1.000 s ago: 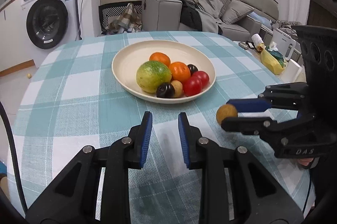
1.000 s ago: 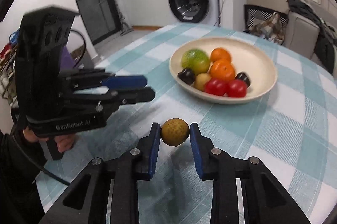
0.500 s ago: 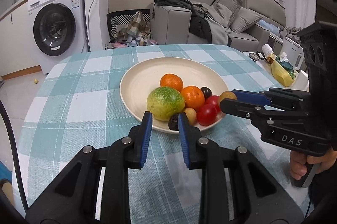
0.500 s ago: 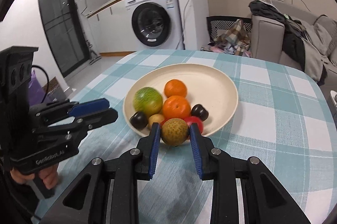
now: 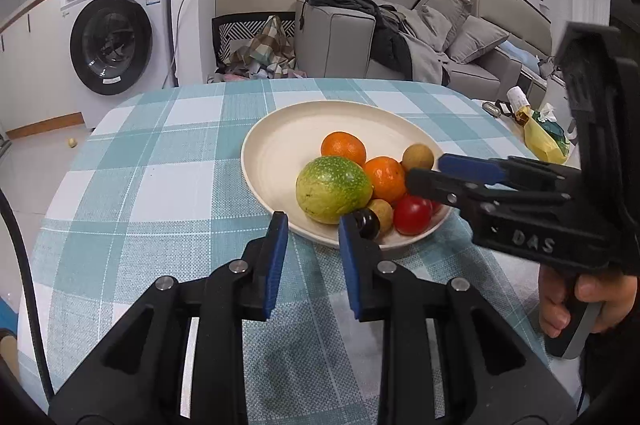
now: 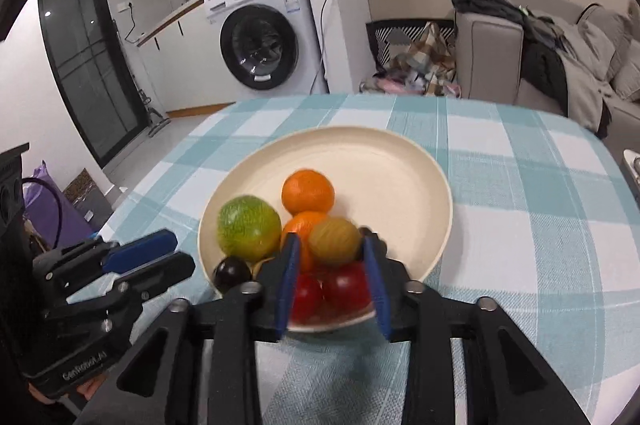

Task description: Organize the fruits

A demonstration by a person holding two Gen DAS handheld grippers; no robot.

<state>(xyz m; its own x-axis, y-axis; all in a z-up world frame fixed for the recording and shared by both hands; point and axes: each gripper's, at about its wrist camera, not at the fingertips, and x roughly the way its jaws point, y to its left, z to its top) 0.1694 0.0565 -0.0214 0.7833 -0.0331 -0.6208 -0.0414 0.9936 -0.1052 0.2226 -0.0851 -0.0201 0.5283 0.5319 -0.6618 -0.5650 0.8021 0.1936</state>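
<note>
A cream plate [image 5: 280,129] [image 6: 372,165] on the checked tablecloth holds a green fruit [image 5: 332,189], two oranges [image 5: 343,147], red tomatoes [image 5: 412,215], a dark plum [image 6: 232,273] and a small brown fruit [image 5: 382,211]. My right gripper [image 6: 330,245] [image 5: 426,169] hovers over the plate's near side. Its jaws are opening, and a round brown fruit [image 6: 334,241] [image 5: 418,156] sits between them on the pile, with a gap at the left pad. My left gripper [image 5: 308,221] [image 6: 180,253] is shut and empty just short of the plate's rim.
A person's hand [image 5: 576,305] grips the right gripper's handle. A yellow bag [image 5: 540,141] and small items lie off the table's far right edge. Behind the table stand a washing machine [image 5: 116,41] and a grey sofa [image 5: 400,41] with clothes.
The right gripper carried the brown fruit from above the cloth to over the plate, and its jaws have now widened off it. The left gripper moved closer to the plate.
</note>
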